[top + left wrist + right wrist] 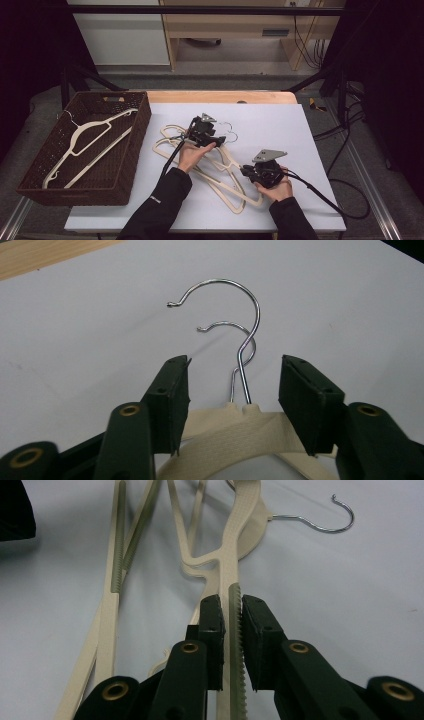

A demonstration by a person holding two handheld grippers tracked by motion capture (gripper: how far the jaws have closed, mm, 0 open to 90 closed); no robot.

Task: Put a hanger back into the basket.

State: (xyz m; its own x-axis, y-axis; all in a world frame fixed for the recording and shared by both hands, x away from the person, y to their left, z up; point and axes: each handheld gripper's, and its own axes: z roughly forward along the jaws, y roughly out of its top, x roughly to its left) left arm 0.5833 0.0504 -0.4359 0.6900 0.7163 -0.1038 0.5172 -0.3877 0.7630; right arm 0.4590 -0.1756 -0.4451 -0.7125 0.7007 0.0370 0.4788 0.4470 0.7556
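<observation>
Between your spread left gripper [234,390] jaws sits the hanger [235,427] neck, right gripper [232,630] clamped on its arm; close next, then lift.

Each gripper is black. The left gripper [220,140] and the right gripper [246,171] each carry a grey three-cornered plate on top and trail a black cable. In the gripper views the jaws look dark green-black, with brass-coloured rivets at the joints, small round holes near the tips and ribbed pads [252,630] on their inner faces. The person wears black long sleeves [162,200]; one sleeve has a small light marking.
</observation>
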